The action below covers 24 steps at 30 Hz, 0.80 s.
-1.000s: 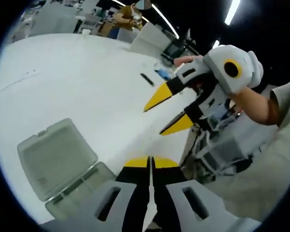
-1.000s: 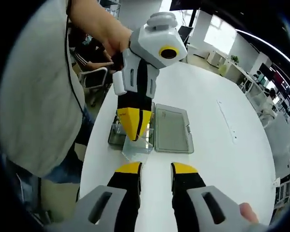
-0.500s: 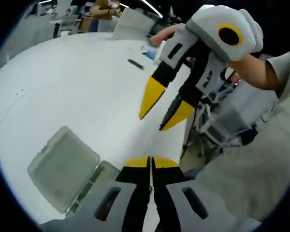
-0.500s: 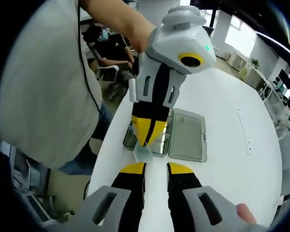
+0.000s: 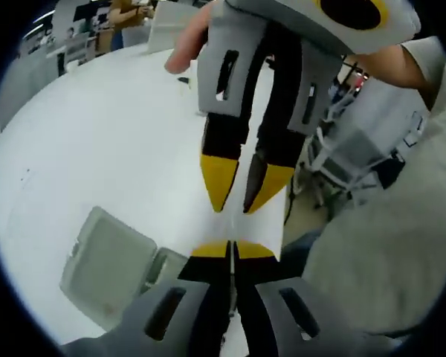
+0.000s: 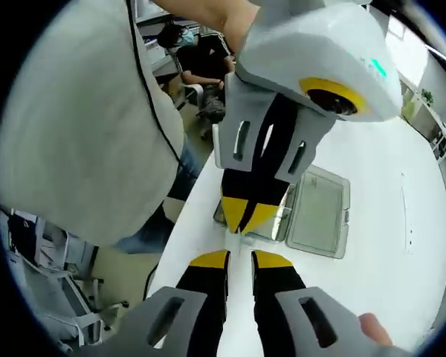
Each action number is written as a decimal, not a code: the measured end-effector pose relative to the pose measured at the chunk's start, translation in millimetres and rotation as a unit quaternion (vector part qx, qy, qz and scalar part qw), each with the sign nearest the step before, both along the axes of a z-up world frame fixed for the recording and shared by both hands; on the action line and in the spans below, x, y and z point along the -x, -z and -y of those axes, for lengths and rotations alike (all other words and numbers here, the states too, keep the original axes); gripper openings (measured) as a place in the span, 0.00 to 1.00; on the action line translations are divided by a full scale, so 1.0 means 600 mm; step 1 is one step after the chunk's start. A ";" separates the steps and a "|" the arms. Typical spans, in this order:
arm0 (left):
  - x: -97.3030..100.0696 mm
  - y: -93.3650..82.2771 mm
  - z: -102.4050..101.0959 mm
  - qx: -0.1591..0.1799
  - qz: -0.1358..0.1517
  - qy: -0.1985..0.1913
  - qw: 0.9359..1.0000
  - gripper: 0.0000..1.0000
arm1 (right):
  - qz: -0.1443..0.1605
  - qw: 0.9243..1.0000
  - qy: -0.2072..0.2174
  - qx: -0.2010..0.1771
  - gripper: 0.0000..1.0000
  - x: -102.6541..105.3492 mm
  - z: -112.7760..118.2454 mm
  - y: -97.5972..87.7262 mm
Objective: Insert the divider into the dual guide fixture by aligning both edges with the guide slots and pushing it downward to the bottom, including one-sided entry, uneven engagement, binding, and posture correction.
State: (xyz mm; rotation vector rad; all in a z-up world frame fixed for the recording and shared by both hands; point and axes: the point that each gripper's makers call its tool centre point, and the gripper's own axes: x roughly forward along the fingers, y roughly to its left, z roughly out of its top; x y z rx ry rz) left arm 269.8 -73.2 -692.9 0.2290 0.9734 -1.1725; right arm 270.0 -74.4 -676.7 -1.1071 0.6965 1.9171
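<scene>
Both grippers have closed in, tip to tip, since a second ago. Left gripper (image 5: pixel 231 251) pinches the thin clear divider (image 5: pixel 230 316) edge-on, hard to see. Right gripper (image 6: pixel 240 260) stands narrowly apart, holding nothing. Translucent plastic fixture (image 6: pixel 306 216), lid open, lies on the white table (image 5: pixel 97 141), partly hidden.

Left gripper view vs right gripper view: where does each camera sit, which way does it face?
Left gripper view: rides the left claw, shut on the divider, facing the right claw over the white table; shirt at right.
Right gripper view: rides the right claw, facing the left claw; shirt at left, thumb below.
Shared: both claws, tips close; the open clear case.
</scene>
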 end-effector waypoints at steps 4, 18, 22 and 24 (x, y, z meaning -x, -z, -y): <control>0.001 -0.002 0.004 0.000 0.002 0.005 1.000 0.00 | 0.000 1.000 -0.009 0.007 0.05 0.004 -0.006 0.002; 0.001 0.005 0.006 -0.016 0.013 0.019 1.000 0.00 | -0.015 0.999 -0.017 0.039 0.00 0.011 -0.004 0.014; 0.001 0.001 0.008 -0.013 0.017 0.018 1.000 0.00 | -0.020 0.999 -0.012 0.042 0.00 0.013 -0.002 0.021; 0.000 0.000 0.008 -0.012 0.018 0.018 1.000 0.00 | -0.023 0.999 -0.011 0.042 0.00 0.015 -0.002 0.023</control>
